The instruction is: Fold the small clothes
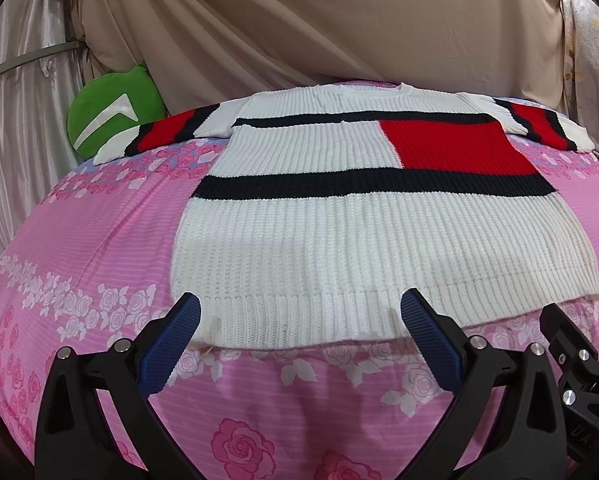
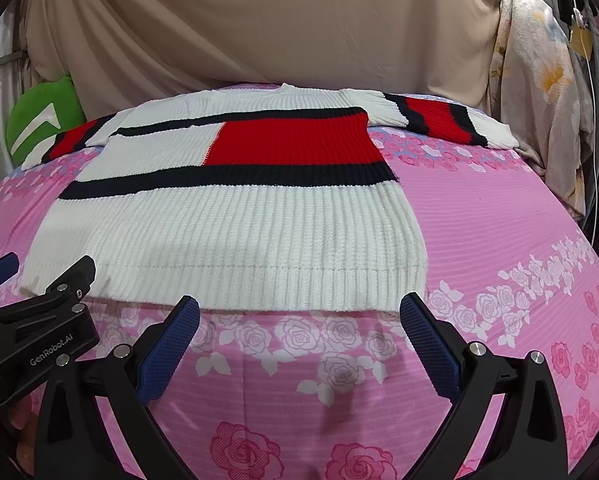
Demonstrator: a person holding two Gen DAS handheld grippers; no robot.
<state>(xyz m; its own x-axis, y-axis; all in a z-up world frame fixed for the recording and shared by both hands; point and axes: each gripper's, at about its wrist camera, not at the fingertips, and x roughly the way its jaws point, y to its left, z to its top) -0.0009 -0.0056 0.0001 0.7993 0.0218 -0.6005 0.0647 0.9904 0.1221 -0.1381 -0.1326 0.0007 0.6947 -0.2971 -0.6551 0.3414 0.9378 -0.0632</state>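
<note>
We see the sweater [image 1: 319, 240] spread flat on the pink sheet [image 1: 79, 240], its hem nearest to us. Our left gripper [image 1: 299, 312] and right gripper [image 2: 299, 312] stand wide apart at the hem, gripping nothing.

A pink rose-print bedsheet [image 1: 99, 240] filled the lower frame. A beige draped cloth [image 1: 299, 20] hung across the top. A green cushion [image 1: 111, 112] with a white chevron sat at upper left. A floral fabric [image 2: 539, 100] hung at upper right.

Pink bedsheet [image 2: 499, 220] bare right of sweater [image 2: 227, 232]; green cushion [image 1: 111, 120] crowds far left corner.
</note>
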